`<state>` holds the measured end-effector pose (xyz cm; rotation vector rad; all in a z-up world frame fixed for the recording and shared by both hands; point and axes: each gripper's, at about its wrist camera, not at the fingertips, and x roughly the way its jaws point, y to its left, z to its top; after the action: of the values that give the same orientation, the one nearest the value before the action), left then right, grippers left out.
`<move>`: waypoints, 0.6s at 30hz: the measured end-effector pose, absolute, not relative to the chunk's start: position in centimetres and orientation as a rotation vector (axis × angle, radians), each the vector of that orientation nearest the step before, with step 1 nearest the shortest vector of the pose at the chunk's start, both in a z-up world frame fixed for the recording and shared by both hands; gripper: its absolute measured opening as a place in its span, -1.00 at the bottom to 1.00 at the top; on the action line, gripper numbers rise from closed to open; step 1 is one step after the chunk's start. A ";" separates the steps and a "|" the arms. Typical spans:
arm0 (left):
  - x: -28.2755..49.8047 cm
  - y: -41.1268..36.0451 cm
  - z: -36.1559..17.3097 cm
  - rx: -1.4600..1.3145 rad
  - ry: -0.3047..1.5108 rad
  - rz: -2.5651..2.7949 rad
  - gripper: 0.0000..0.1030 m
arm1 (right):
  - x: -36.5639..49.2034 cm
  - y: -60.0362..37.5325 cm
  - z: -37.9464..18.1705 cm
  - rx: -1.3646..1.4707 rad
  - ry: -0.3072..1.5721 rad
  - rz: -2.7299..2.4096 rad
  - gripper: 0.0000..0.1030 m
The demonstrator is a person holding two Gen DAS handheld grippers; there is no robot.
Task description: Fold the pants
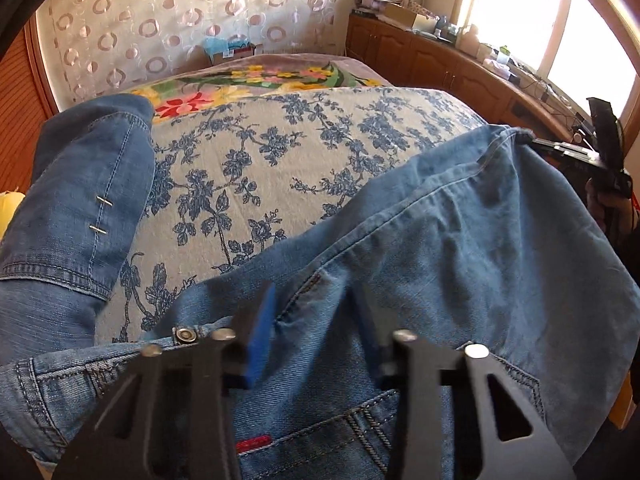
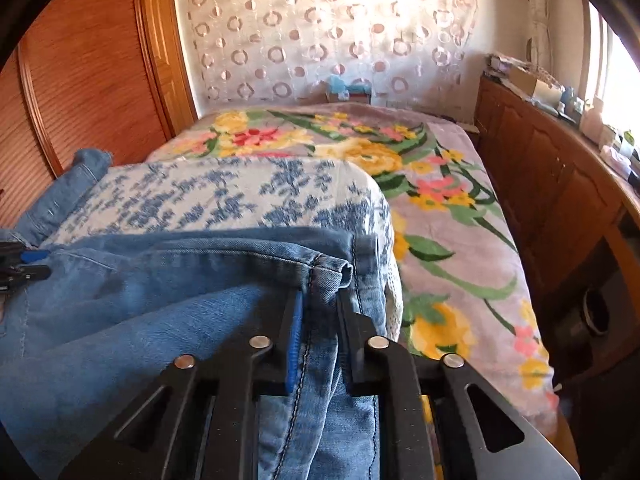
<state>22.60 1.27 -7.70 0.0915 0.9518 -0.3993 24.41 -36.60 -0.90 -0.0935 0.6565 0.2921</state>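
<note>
Blue denim pants (image 1: 440,248) lie on the blue-flowered cloth (image 1: 260,152) on the bed, one leg (image 1: 80,184) lying off to the left. My left gripper (image 1: 316,320) is shut on the waistband fabric near the metal button (image 1: 185,335). My right gripper (image 2: 318,300) is shut on the stitched hem edge of the pants (image 2: 160,292) at the cloth's right edge. The right gripper also shows at the far right of the left wrist view (image 1: 560,148). The left gripper shows at the left edge of the right wrist view (image 2: 24,264).
A flowered blanket (image 2: 460,216) covers the bed beyond and to the right of the cloth. A wooden cabinet (image 2: 560,184) with clutter on top runs along the right under a bright window. A wooden wardrobe (image 2: 80,80) stands at left. A curtain (image 2: 320,28) hangs behind.
</note>
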 end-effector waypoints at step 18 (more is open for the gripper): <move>23.4 1.8 -2.6 0.116 0.749 -0.307 -0.87 | 23.4 -36.4 1.7 -0.133 0.511 0.205 -0.78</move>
<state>23.39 1.77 -2.59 0.1163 0.7495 -0.3072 23.41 -36.39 1.68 -0.1332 0.5107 0.2047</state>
